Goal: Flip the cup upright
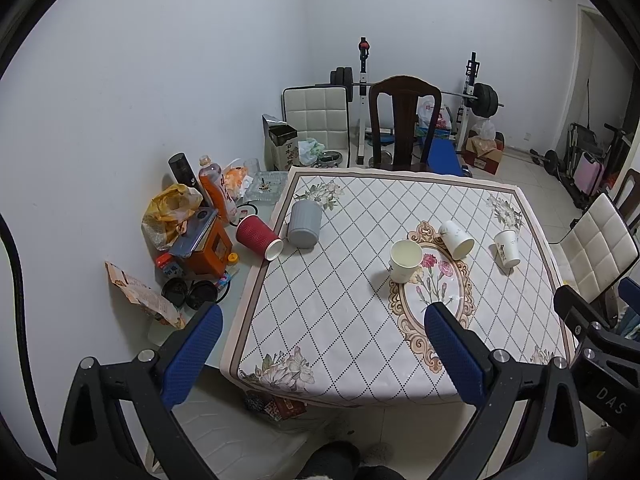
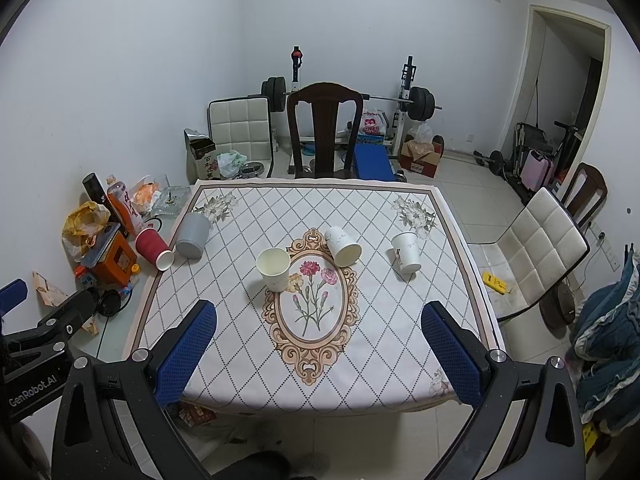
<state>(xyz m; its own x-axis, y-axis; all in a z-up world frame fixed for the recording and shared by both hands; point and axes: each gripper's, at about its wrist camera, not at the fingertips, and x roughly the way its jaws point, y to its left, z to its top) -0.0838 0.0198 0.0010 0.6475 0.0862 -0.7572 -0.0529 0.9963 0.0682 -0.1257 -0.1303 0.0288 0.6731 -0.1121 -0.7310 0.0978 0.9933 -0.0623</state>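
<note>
One white paper cup (image 1: 405, 260) (image 2: 273, 269) stands upright near the middle of the patterned tablecloth (image 1: 320, 320) (image 2: 240, 320). Two white paper cups lie on their sides behind it: one (image 1: 456, 239) (image 2: 342, 246) at the floral medallion's far edge, one (image 1: 506, 248) (image 2: 406, 252) further right. A red ribbed cup (image 1: 258, 236) (image 2: 154, 249) and a grey cup (image 1: 305, 224) (image 2: 193, 236) lie tipped at the cloth's left edge. My left gripper (image 1: 324, 322) and right gripper (image 2: 320, 320) are both open and empty, held above the near edge of the table, well short of the cups.
Clutter fills the table's left strip: an orange bottle (image 1: 216, 190), a black flask (image 1: 182, 172), a yellow bag (image 1: 172, 210), an orange box (image 1: 208, 248) and a glass ashtray (image 1: 264, 188). A dark wooden chair (image 1: 404, 120) stands at the far side, a white padded chair (image 2: 532, 256) at the right.
</note>
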